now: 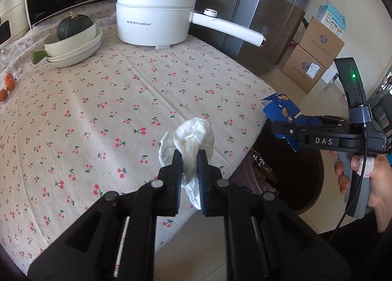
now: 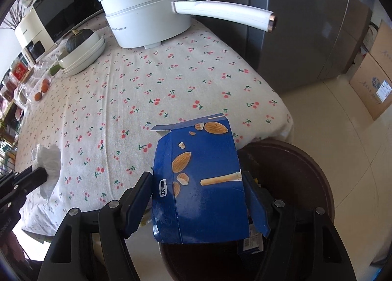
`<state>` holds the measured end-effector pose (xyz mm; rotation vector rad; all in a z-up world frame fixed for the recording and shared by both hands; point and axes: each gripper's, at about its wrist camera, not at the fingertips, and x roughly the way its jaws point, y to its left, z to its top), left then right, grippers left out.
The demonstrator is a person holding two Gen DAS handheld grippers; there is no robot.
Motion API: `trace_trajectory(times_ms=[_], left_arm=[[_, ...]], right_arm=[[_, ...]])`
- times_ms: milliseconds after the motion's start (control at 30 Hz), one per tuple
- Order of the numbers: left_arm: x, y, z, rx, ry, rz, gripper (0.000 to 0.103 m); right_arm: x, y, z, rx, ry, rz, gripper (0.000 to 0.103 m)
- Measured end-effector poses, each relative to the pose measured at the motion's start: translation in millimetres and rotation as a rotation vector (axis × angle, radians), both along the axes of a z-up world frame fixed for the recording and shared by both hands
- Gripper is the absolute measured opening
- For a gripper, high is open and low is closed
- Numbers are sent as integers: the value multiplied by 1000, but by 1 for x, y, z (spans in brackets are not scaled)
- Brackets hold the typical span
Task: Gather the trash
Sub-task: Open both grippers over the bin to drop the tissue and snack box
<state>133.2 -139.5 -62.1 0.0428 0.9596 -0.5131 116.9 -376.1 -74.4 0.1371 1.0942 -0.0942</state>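
Observation:
My left gripper (image 1: pixel 189 158) is shut on a crumpled white tissue (image 1: pixel 188 137) and holds it above the near edge of the cherry-print tablecloth (image 1: pixel 98 109). The tissue also shows in the right wrist view (image 2: pixel 47 161). My right gripper (image 2: pixel 197 183) is shut on an empty blue snack box (image 2: pixel 198 183) with almond pictures and holds it over the dark round trash bin (image 2: pixel 294 183) beside the table. In the left wrist view the box (image 1: pixel 281 109) and the right gripper (image 1: pixel 286 131) hang above the bin (image 1: pixel 294 170), which holds some wrappers.
A white electric pot (image 1: pixel 154 14) with a long handle stands at the table's far side. Stacked cream dishes with a dark squash (image 1: pixel 73 36) sit at the far left, oranges (image 1: pixel 7 85) at the left edge. A grey fridge (image 1: pixel 269 11) and cardboard boxes (image 1: pixel 316 55) stand beyond.

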Motion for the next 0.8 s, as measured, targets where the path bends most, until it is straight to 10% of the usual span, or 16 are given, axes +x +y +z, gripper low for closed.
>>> trace_trajectory(times_ms=[467,600,800], left_arm=[[-21,-118,-15,-36,-7,-289,17],[-20,-122,-18,-23,-24,-268,71],[-15,-99,-12,-3,-25,-167,84]], right_arm=[[-82,-72,2,-12,19,-146,75],[-91,-81,2,-11,17,-165,75],[-92,-77,6,-12,3,-162,76]])
